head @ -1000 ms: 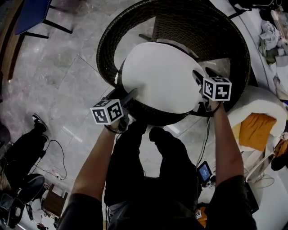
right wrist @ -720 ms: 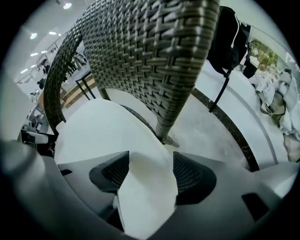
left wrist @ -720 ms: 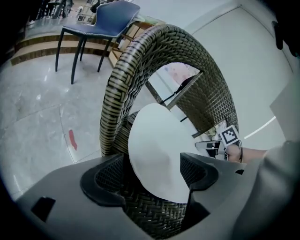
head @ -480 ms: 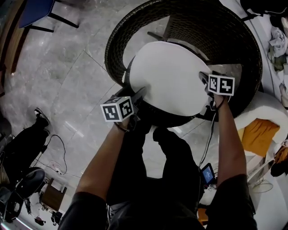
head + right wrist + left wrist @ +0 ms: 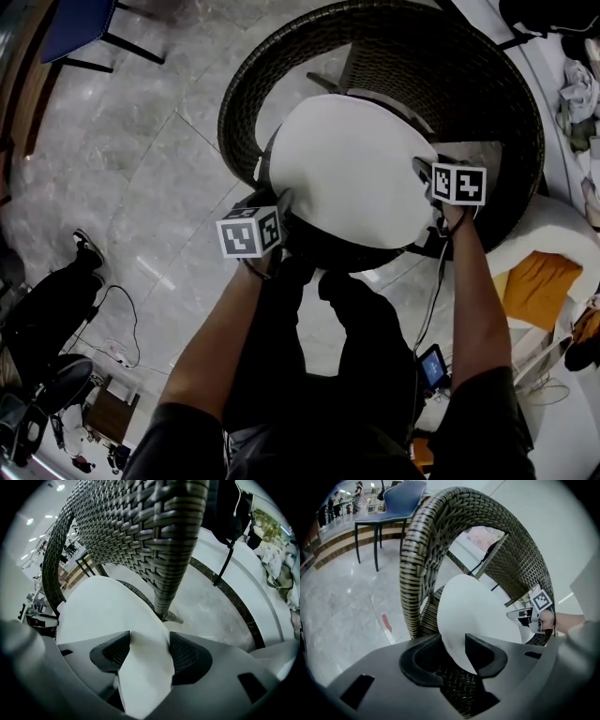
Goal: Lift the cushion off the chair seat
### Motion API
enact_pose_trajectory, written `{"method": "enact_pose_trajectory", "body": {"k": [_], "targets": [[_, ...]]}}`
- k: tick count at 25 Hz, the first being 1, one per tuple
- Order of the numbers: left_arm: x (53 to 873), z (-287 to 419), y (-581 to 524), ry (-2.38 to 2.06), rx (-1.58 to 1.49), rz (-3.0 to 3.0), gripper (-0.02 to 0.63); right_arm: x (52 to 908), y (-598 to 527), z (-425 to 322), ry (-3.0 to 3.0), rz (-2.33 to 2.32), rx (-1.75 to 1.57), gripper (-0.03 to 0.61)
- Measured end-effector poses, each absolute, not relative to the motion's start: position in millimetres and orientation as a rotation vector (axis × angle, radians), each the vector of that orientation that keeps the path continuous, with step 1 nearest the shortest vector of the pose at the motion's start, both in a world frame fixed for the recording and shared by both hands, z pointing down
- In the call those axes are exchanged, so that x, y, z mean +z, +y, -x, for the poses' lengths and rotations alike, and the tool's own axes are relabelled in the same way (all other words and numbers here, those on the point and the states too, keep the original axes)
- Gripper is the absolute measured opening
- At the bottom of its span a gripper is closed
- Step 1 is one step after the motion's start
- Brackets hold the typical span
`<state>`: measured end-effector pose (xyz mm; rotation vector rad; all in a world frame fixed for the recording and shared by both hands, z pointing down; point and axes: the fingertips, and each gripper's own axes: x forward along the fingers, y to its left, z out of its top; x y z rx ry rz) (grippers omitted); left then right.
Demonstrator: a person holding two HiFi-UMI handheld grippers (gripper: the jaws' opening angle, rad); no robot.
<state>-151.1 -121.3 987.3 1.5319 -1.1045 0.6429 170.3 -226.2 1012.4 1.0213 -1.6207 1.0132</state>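
Cushion (image 5: 347, 169) unlifted on the chair (image 5: 492, 89): left gripper (image 5: 453, 644) has just been closing loosely round its rim, right gripper (image 5: 149, 644) wide astride it (no squeeze yet).

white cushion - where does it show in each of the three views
Head view: white cushion at centre, slightly above the middle.
Left gripper view: white cushion at centre, reaching the lower middle.
Right gripper view: white cushion left of centre, down to the bottom.
Shared landmark: wicker chair.
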Motion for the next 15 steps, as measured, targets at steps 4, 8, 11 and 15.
{"method": "enact_pose_trajectory", "body": {"k": [4, 8, 11, 15], "targets": [[990.5, 148.9, -121.8, -1.125, 0.693, -1.521, 0.164, 1008.5, -225.6, -169.3, -1.627, -1.046, 0.984, 0.256], [990.3, 147.7, -122.0, -1.136, 0.688, -1.521, 0.158, 1005.6, -225.2, -170.8, -1.628, -1.067, 0.958, 0.250], [989.7, 147.7, -122.2, -1.127, 0.696, -1.523, 0.149, 1002.2, -225.2, -171.4, -1.621, -1.080, 0.930, 0.238], [987.6, 149.5, -121.9, -1.140, 0.703, -1.518, 0.113, 997.1, -224.7, -173.3, -1.601, -1.102, 0.891, 0.198]]}}
